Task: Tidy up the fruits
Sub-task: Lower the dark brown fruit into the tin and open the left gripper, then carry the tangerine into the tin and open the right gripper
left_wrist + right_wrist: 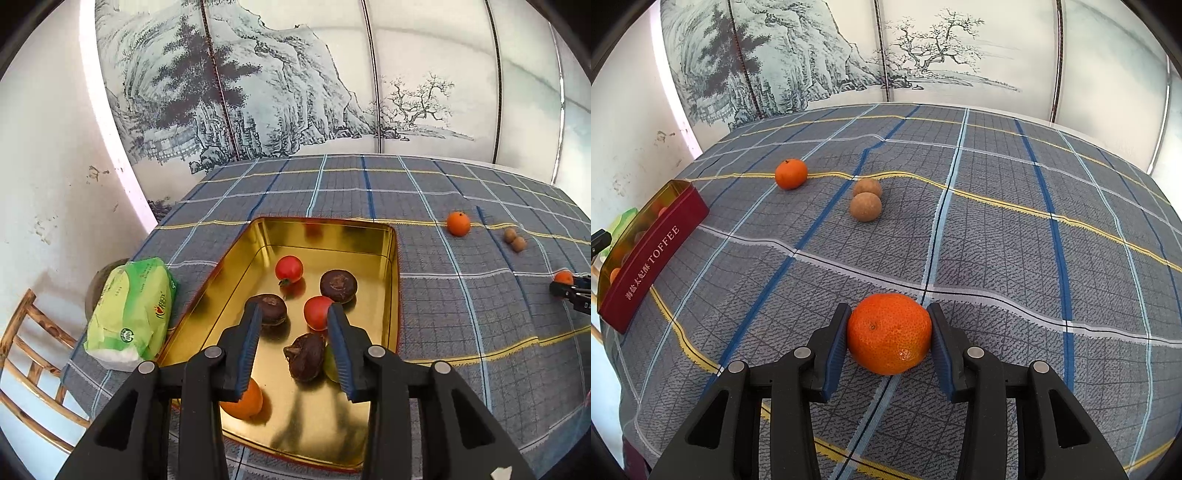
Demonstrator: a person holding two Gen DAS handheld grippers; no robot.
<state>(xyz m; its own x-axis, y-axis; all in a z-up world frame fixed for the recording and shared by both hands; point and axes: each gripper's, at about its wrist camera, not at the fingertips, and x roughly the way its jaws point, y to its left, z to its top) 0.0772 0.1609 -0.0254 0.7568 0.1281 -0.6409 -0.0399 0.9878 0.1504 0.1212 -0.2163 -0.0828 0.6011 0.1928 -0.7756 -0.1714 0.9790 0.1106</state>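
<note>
A: Where do we stand with the fruit?

B: The right gripper has its jaws clenched on a tangerine that sits on the checked tablecloth, one pad against each side. The tin is off to its left, well apart.

A: And the left one?

B: The left gripper hangs over the tin with its jaws apart and nothing between the pads. Below it lie two tomatoes, three dark brown fruits, an orange one near the front and something green, mostly hidden behind a finger.

A: So how should the tangerine go in?

B: I'd lift it straight up first so it doesn't drag the cloth, which already lies in folds. Squeeze gently; the skin looks soft. Carry it above the red wall of the tin, not against it, and set it down in the bare gold corner at the front right, away from the tomatoes.

A: What's left after that?

B: Another tangerine and two small brown round fruits, touching each other, further back on the cloth
</note>
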